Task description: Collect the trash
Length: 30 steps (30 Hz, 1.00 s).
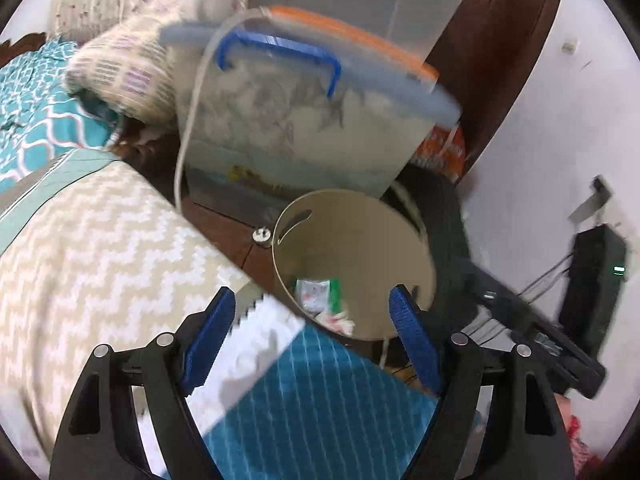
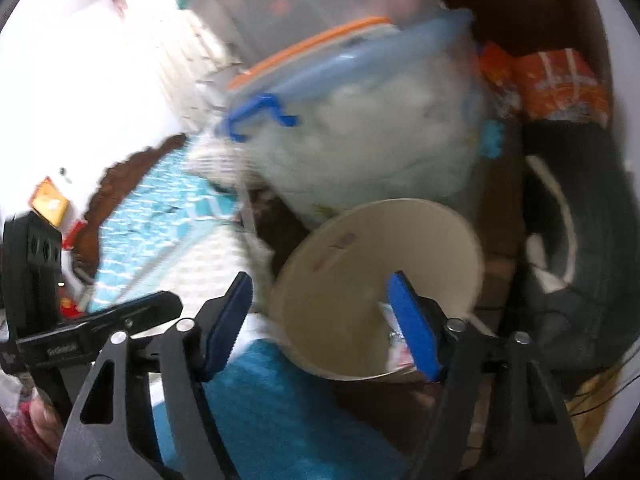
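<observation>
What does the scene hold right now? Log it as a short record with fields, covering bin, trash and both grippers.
bin: beige round bin, upright, beside the bed
trash in bin: green-and-white wrapper plus crumpled bits at the bottom
left gripper: open, nothing between the pads
right gripper: open, empty, above the bin
behind bin: clear storage box with blue handle

No lettering here can be read. The black bar of the other handheld gripper (image 2: 96, 322) carries a faint white word, too blurred to make out. The crumpled orange printed packet (image 2: 560, 80) shows white marks, equally smeared and illegible.
</observation>
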### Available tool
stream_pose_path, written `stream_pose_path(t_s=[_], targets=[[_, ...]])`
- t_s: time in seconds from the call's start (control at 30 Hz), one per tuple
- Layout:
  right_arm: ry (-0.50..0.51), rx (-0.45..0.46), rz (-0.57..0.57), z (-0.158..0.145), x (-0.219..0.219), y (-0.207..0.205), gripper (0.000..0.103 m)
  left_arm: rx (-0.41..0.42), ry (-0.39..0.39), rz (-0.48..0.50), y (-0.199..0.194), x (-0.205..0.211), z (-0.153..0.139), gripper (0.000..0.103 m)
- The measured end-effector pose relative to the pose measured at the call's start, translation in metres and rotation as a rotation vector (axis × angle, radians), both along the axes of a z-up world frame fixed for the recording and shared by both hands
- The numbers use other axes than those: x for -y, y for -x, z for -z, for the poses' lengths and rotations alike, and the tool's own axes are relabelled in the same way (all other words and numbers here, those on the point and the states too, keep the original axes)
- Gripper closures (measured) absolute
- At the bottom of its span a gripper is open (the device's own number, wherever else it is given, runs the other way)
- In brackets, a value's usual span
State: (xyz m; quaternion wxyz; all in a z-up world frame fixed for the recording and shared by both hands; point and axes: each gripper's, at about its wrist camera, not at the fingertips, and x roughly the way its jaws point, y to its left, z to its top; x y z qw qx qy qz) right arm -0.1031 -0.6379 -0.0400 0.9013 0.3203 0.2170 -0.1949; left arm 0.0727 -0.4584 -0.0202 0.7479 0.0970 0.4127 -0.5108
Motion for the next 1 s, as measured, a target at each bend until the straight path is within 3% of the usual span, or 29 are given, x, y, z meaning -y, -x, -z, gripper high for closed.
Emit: stream_pose_path(t_s=[0.17,0.33,0.43,0.53,0.67,0.73,0.83,0.87,0.93,1.0], targets=[[0.001,0.067,-0.082,-0.018,-0.052,-0.009,0.037,-0.006,0.097,-0.042,0.001,-0.089,-0.026,0.028],[0.003,0.032,-0.301,-0.021,-0.132,-0.045,0.035,0.026,0.183,-0.208,-0.011,-0.217,-0.048,0.028],[0.078,-0.041,-0.460,-0.019,-0.189,-0.079,0.035,0.093,0.148,-0.376,-0.019,-0.297,-0.052,0.028],[0.206,-0.093,-0.628,-0.018,-0.259,-0.121,0.030,0.068,0.119,-0.521,-0.026,-0.368,-0.045,0.029],[0.331,-0.177,-0.740,-0.003,-0.317,-0.176,0.030,0.040,0.110,-0.672,-0.026,-0.442,-0.037,0.029],[0.387,-0.228,-0.743,0.007,-0.334,-0.203,0.030,0.016,0.105,-0.701,-0.024,-0.458,-0.032,0.029],[0.426,-0.302,-0.708,0.025,-0.339,-0.229,0.035,0.015,0.089,-0.666,-0.024,-0.444,-0.029,0.027],[0.403,-0.307,-0.711,0.028,-0.333,-0.230,0.058,0.026,0.076,-0.645,-0.024,-0.434,-0.027,0.027],[0.305,-0.271,-0.693,0.027,-0.314,-0.219,0.061,0.057,0.023,-0.596,-0.030,-0.399,-0.019,0.018],[0.258,-0.232,-0.655,0.017,-0.297,-0.202,0.063,0.078,-0.031,-0.554,-0.036,-0.373,-0.005,0.018]])
